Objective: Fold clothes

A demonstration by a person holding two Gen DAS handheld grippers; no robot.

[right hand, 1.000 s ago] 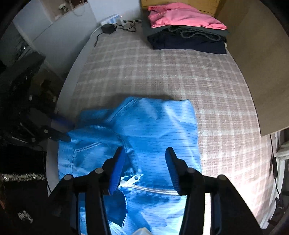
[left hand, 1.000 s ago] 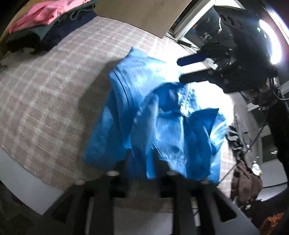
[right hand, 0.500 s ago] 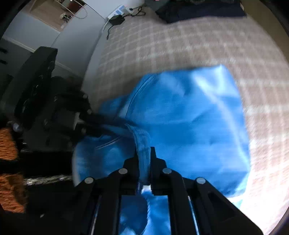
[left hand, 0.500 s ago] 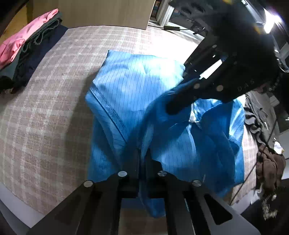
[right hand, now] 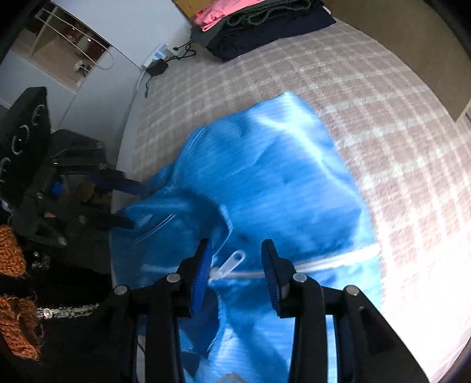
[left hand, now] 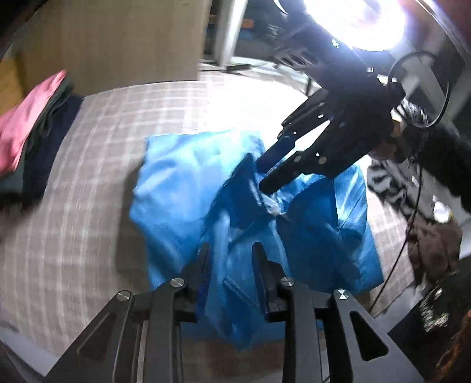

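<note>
The blue jacket point(right hand: 265, 188) is lying partly folded on the checked bed cover point(right hand: 368, 97), its near half bunched and its far half lying smoother. The white zip point(right hand: 332, 259) is running across the near fold, with the zip pull point(right hand: 232, 260) showing between the right gripper's jaws.

Risks, as judged from this moment:
- The near layers are sitting loose and rumpled. With both grippers letting go, the fold is likely to spring back or slide, leaving an uneven edge.
- The jacket's near edge is lying close to the bed's side in the left wrist view. A careless tug toward the person could be dragging cloth off the bed.
- The zip pull is standing proud. A closing jaw could be catching it instead of cloth and pulling the front askew.
- The two grippers are working close together over the same bunch, so a clash is possible.

Left gripper point(left hand: 231, 265): its jaws are opening, standing partly apart. Blue cloth is lying between and under them, but the pads point(left hand: 203, 282) are not pressing on it.

Right gripper point(right hand: 237, 265): its jaws are also opening, partly apart, over the zip. The pads point(right hand: 201, 282) are clear of the cloth, and nothing is being held.

A stack of folded clothes point(right hand: 259, 23), pink on top, is sitting at the far end of the bed.
</note>
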